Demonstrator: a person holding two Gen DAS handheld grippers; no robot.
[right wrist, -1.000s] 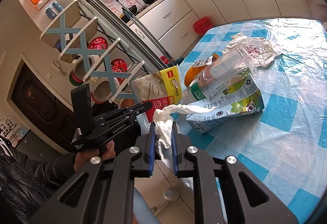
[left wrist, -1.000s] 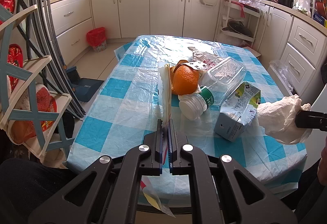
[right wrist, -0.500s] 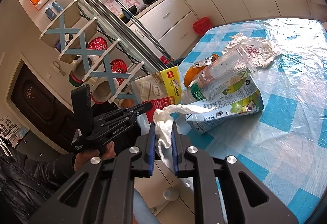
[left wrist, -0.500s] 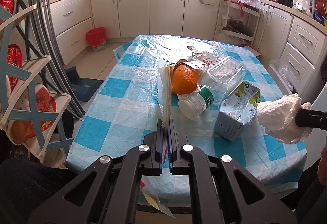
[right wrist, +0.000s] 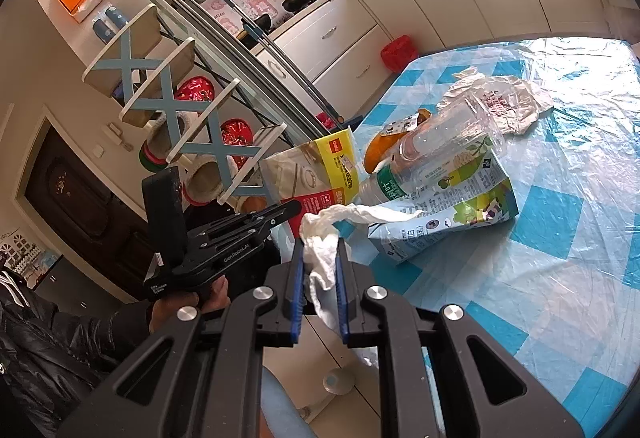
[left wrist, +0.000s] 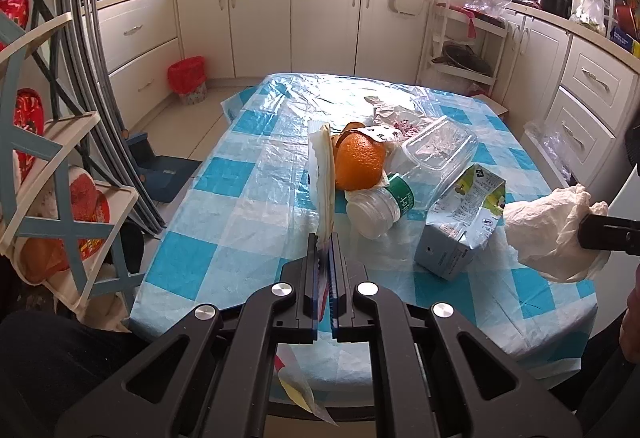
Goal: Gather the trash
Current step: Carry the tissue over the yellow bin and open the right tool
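Observation:
My left gripper (left wrist: 324, 238) is shut on the edge of a flat yellow and white snack bag (left wrist: 322, 174), held upright over the table's near edge; the bag also shows in the right wrist view (right wrist: 316, 174). My right gripper (right wrist: 319, 244) is shut on a crumpled white tissue (right wrist: 320, 258), beyond the table's edge; the tissue also shows in the left wrist view (left wrist: 548, 234). On the blue checked table (left wrist: 240, 206) lie an orange (left wrist: 358, 162), a clear plastic bottle (left wrist: 408, 178), a crushed drink carton (left wrist: 460, 226) and a crumpled wrapper (left wrist: 396, 114).
A red bin (left wrist: 186, 78) stands on the floor by the far cabinets. A folding rack (left wrist: 52, 166) stands left of the table. White cabinets (left wrist: 320, 22) line the far and right walls.

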